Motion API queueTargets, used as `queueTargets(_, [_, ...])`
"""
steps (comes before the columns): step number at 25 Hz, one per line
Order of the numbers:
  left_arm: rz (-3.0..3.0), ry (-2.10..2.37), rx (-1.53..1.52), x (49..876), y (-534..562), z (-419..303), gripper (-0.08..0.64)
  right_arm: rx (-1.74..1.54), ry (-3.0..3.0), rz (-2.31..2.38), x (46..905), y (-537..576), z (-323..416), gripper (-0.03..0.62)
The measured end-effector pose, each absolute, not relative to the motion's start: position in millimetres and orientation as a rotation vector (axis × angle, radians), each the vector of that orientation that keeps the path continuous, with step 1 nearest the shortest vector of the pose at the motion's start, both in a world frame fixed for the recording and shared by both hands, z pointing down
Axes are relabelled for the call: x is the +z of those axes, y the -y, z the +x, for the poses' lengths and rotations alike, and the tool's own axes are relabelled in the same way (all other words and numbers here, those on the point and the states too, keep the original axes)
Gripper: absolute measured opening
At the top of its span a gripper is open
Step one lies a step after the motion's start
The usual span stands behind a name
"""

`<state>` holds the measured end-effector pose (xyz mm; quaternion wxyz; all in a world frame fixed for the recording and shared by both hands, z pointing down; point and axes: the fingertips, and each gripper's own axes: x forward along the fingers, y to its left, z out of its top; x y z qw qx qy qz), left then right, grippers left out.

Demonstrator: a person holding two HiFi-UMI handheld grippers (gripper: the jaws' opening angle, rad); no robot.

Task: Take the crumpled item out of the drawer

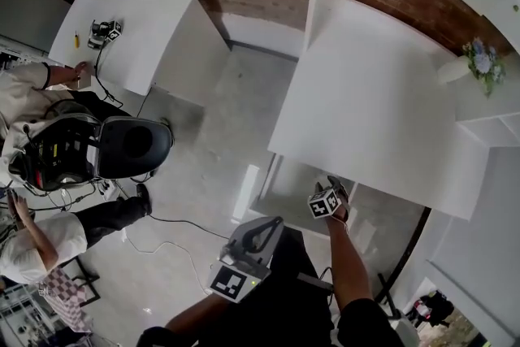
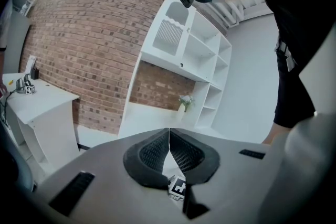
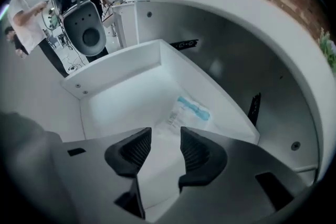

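Though partly behind fingers (image 3: 195, 152), crumpled item (image 3: 190, 109)

The left gripper (image 2: 169, 136) and right gripper (image 3: 165, 139) share smooth grey shells cut with black rectangular slots. Their black pads (image 3: 137, 150) carry a fine ribbed grid. Each bears a marker cube (image 1: 325, 203) (white faces, black square patterns). Behind the cube runs a black short sleeve (image 1: 363, 321), part of a black top (image 2: 299, 34).
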<state>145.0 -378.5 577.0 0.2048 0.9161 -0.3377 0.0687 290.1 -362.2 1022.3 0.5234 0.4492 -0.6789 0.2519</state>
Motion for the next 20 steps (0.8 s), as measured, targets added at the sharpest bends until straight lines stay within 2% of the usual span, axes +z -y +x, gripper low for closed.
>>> queueTargets(14, [2.487,0.992,0.234,614,386,133,0.026,0.683,1.564,1.054,1085,373,296,0.179])
queueTargets(20, [2.486,1.005,0.242,616,379,126,0.026,0.746,1.552,0.985,1088,367,285,0.066])
